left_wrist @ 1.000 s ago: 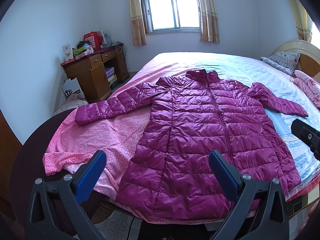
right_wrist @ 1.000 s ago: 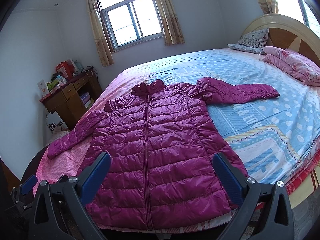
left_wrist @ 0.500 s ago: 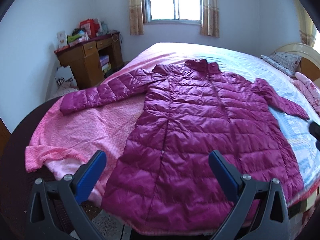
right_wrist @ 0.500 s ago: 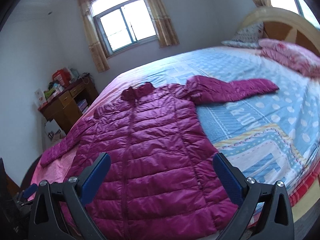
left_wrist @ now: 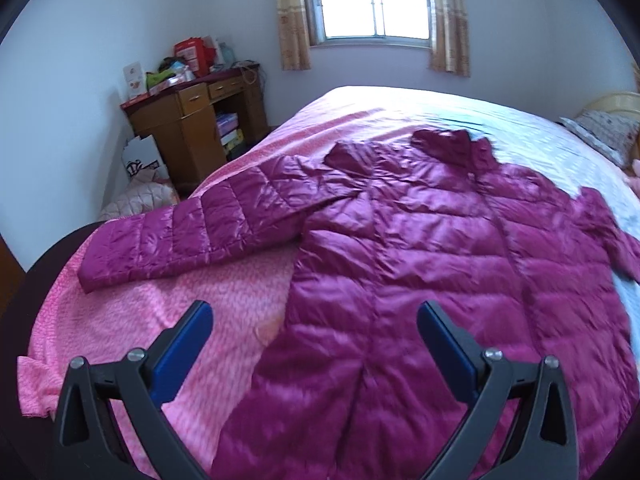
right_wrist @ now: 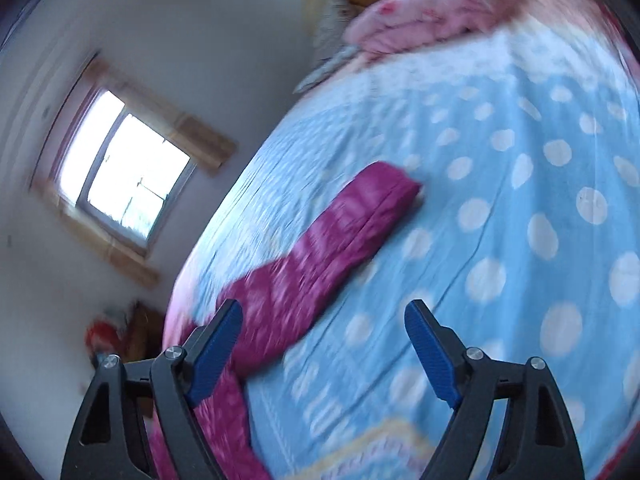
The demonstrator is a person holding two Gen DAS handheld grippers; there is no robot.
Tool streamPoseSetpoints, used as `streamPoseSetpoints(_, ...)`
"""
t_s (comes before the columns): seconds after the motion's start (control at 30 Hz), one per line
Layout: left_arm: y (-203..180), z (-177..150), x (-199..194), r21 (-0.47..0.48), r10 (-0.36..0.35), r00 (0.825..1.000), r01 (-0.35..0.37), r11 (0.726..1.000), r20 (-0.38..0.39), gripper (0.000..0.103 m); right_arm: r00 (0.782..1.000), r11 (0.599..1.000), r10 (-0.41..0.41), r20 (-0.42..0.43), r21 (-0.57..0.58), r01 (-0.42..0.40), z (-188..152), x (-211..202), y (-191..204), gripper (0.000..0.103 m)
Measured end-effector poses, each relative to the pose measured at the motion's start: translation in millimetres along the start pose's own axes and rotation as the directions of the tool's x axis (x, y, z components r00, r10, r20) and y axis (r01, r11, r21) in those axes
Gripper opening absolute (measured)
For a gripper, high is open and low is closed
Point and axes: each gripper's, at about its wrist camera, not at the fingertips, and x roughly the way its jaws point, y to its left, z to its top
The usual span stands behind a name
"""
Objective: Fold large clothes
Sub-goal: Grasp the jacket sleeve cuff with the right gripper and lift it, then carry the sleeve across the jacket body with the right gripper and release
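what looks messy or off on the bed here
Nothing is damaged or spilled. The magenta jacket lies flat with both sleeves out. The only untidy spot is the pink sheet, whose corner hangs bunched off the bed's near left edge. Both grippers are open and empty.

The bed (left_wrist: 360,100) has a pink sheet (left_wrist: 224,304) on one side and a blue polka-dot cover (right_wrist: 520,200) on the other. A magenta puffer jacket (left_wrist: 420,260) lies flat across both, 1 sleeve (right_wrist: 344,220) pointing to 1 o'clock. A pillow (left_wrist: 604,136) and a folded pink blanket (right_wrist: 432,8) sit at the head.
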Motion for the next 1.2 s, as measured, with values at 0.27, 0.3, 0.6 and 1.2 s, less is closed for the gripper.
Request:
streamPoseSetpoints(0.27, 4, -6, 53, -0.033, 0.060, 0.996, -0.063, 0.997, -0.060, 0.103, 0.995, 0.992, -0.095, -0.005, 0.082, 0.095, 37, 81, -18, 0.084)
streamPoseSetpoints(0.3, 5, -8, 56, -0.035, 0.054, 0.996, -0.056, 0.998, -0.064, 0.103, 0.996, 0.993, -0.094, 0.005, 0.069, 0.094, 42, 88, -13, 0.084)
streamPoseSetpoints(0.6, 16, -16, 70, -0.132, -0.048, 0.995, 0.037, 0.991, -0.086, 0.103, 0.976, 0.977, -0.211, 0.047, 0.002, 0.211, 52, 135, 5, 0.078)
streamPoseSetpoints(1.2, 17, -17, 67, -0.136, -0.051, 0.996, 0.042, 0.990, -0.067, 0.103, 0.999, 0.903, 0.035, 0.042, -0.430, -0.014, 9, 51, 156, 0.008)
